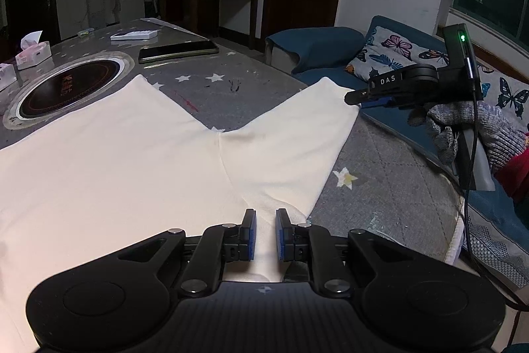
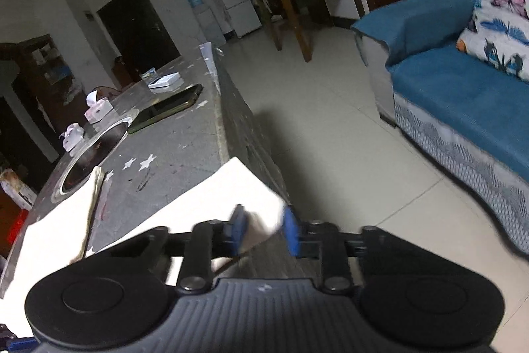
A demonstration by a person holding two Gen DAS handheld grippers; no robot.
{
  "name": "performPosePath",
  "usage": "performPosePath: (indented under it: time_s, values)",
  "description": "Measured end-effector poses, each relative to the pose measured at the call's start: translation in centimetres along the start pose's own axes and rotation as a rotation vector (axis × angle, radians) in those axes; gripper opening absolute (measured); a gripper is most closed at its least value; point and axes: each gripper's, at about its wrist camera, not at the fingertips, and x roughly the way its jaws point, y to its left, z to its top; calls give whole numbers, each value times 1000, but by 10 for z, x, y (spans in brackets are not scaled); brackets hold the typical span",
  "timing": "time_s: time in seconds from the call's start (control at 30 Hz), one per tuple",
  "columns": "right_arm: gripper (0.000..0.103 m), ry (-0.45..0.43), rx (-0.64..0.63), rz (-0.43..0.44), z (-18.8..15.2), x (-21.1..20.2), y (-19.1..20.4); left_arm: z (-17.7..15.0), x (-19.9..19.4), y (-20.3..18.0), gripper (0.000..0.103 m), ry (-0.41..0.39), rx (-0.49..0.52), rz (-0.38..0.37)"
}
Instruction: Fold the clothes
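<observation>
A cream-white pair of shorts [image 1: 132,161] lies flat on the grey star-patterned table, its two legs pointing away from me. My left gripper [image 1: 266,217] hovers over the waist end near the right leg, its jaws a little apart with cloth showing between them. My right gripper [image 1: 355,97] is at the far corner of the right leg. In the right wrist view that gripper [image 2: 263,220] is open, its blue pads either side of the leg's corner [image 2: 231,187] at the table edge.
A round black hotplate [image 1: 69,85] is set into the table behind the left leg. A dark phone [image 1: 178,51], a white box [image 1: 134,35] and tissue packs [image 1: 33,52] lie further back. A blue sofa [image 2: 463,95] stands to the right across tiled floor.
</observation>
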Motion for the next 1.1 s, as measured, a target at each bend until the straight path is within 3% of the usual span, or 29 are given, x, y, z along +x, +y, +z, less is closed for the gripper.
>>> performPosePath:
  time_s: [0.13,0.3,0.53,0.63,0.87,1.1]
  values:
    - [6,-18,-33,-3,2,-4,8,0,0,1,18,1,-4,8]
    - [5,-64,-34,31,12,-24,20,-1,1,2,24,-1,-2,15]
    - [4,-124,-100,176,43,-60,69,-2,-11,6,40,-23,-1,24]
    - [4,-134,-155,258,51,-72,102,-3,-23,12,42,-41,-11,36]
    - [4,-94,-286,476,48,-85,191,-13,-53,40,46,-89,-73,102]
    - [4,11,-395,598,13,-70,265,-34,-76,65,49,-108,-153,152]
